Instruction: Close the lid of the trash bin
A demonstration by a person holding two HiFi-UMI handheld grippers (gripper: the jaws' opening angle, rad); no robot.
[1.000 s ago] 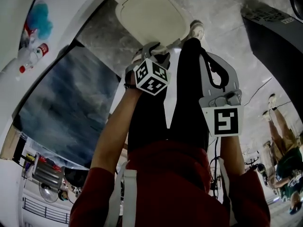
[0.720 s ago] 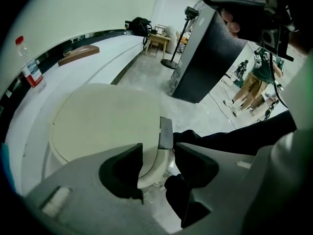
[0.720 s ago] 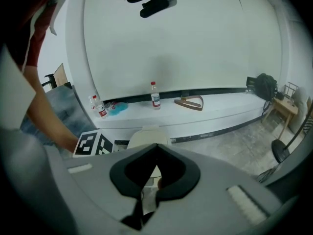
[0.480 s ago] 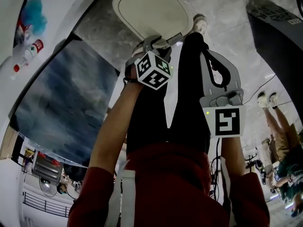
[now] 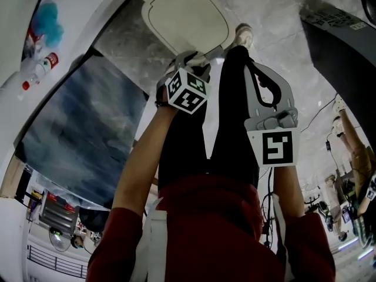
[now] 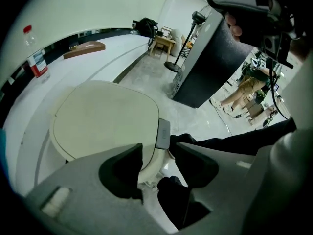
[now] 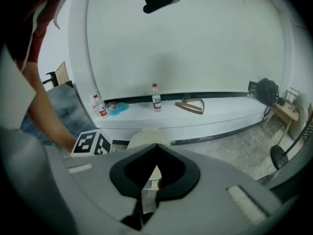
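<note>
The trash bin's cream lid [image 5: 185, 16] lies flat and shut on the bin, seen from above in the head view. In the left gripper view the lid [image 6: 105, 119] fills the middle, with a grey tab [image 6: 164, 133] at its near edge. My left gripper [image 5: 189, 60] hovers at the bin's front edge; its jaws [image 6: 159, 151] stand open with nothing between them. My right gripper [image 5: 257, 69] hangs further back beside my black trouser leg, shut and empty [image 7: 155, 148]. In its view, the lid [image 7: 146, 140] shows small beyond the jaws.
A white ledge [image 7: 215, 114] along the wall carries water bottles [image 7: 156, 98], a blue cloth [image 7: 118, 107] and a brown object [image 7: 191, 105]. A tall black cabinet [image 6: 208, 67] stands right of the bin. A dark panel [image 5: 82, 128] lies left. People stand at far right [image 5: 355, 157].
The left gripper has only wavered slightly at the bin's front edge. The lid stays flat. The people at the right have shifted toward the frame edge.
</note>
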